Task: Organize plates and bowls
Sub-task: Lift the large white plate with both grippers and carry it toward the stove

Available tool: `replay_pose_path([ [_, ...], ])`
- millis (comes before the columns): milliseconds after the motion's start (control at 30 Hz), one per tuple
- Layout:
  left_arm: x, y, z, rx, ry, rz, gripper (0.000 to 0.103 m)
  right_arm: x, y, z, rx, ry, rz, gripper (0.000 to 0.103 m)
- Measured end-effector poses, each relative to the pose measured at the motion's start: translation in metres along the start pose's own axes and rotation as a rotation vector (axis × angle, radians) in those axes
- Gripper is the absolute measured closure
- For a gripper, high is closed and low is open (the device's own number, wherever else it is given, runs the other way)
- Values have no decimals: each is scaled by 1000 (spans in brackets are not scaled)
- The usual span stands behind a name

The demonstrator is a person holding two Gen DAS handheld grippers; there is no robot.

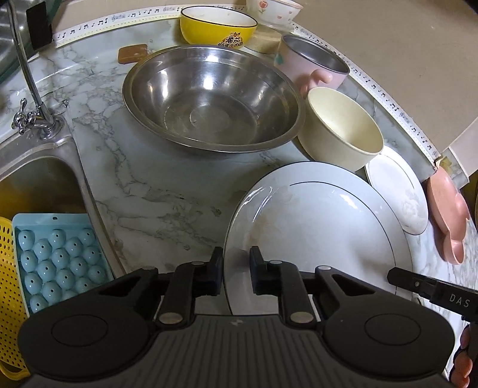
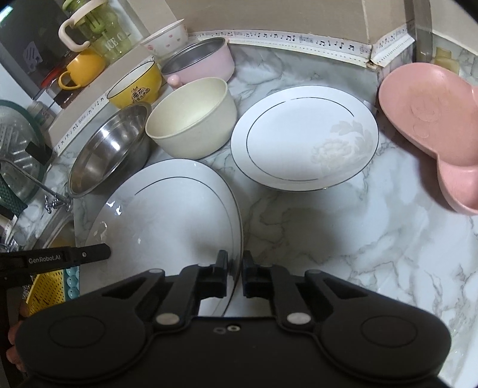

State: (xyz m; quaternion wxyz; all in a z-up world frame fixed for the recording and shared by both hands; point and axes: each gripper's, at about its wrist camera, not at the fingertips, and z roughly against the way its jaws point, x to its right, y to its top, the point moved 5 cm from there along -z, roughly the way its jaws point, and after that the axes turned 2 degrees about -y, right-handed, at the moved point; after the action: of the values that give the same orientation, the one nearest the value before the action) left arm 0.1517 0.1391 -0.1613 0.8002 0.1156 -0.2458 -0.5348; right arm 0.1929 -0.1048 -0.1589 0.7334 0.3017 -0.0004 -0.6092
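A large white plate [image 1: 316, 226] with a thin dark ring is held tilted above the marble counter; it also shows in the right wrist view [image 2: 167, 215]. My left gripper [image 1: 236, 268] straddles its left rim with a visible gap between the fingers. My right gripper [image 2: 236, 274] is shut on its right rim. A smaller white plate [image 2: 304, 140] with a flower print lies on the counter beyond. A cream bowl [image 2: 194, 116], a steel bowl [image 1: 209, 95], a yellow bowl [image 1: 218, 27] and a pink pot [image 2: 203, 62] stand behind.
A pink divided dish [image 2: 430, 128] lies at the right. A sink [image 1: 35, 185] with a blue egg tray [image 1: 56, 262] and yellow strainer [image 1: 7, 283] is at the left, beside a tap [image 1: 30, 89]. A floral bowl [image 1: 272, 12] stands by the back wall.
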Motion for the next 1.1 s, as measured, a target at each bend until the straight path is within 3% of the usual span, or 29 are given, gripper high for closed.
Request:
replay_pose_path([
  [400, 17, -8, -1, 5, -38, -18, 89, 19, -3, 10, 12, 6, -57, 95],
  [1100, 91, -30, -16, -34, -115, -127, 89, 94, -13, 49, 49, 6, -202, 97],
])
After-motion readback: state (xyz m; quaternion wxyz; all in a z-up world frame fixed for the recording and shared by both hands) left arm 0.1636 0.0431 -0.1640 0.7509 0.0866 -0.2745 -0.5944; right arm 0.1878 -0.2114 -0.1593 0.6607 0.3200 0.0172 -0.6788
